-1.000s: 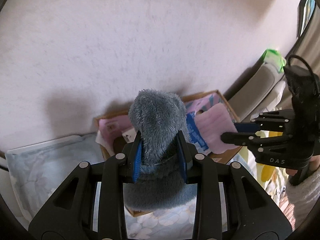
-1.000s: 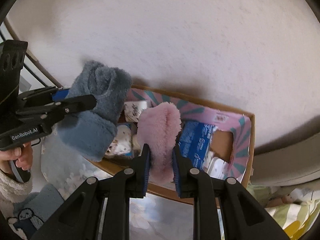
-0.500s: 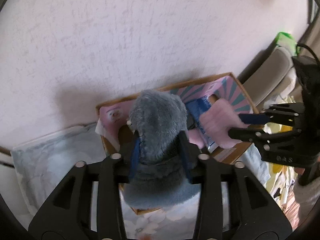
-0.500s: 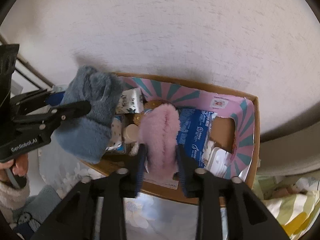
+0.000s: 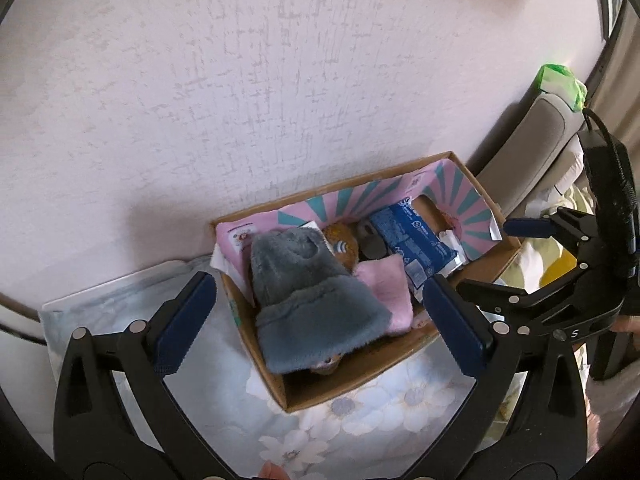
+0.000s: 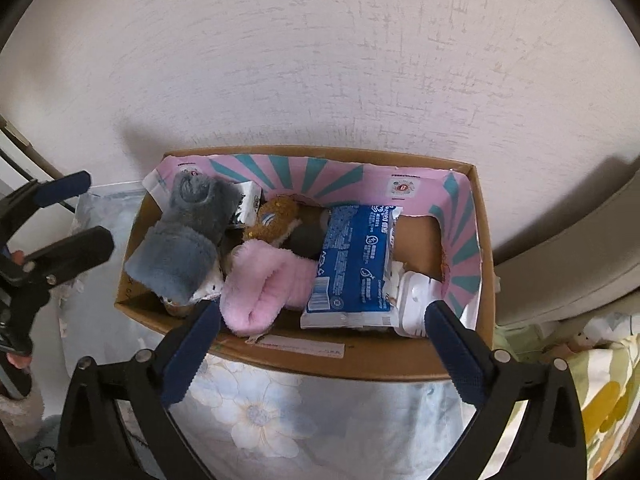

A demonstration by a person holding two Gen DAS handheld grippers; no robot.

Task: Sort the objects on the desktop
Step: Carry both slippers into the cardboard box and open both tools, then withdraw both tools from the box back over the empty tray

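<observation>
Both grippers spread wide, jaws just opened, nothing between them: left gripper (image 5: 320, 320), right gripper (image 6: 320, 340).

Grey slipper (image 5: 308, 312) and pink slipper (image 6: 264, 288) lie in the cardboard box (image 6: 320, 360), grey at 9 o'clock of pink, touching. Judged light, soft, compressible, not fragile; best pinched across the fluffy cuff.

Box sits on a floral cloth (image 6: 256, 412), against a pale textured wall (image 6: 320, 60) at 12 o'clock.
</observation>
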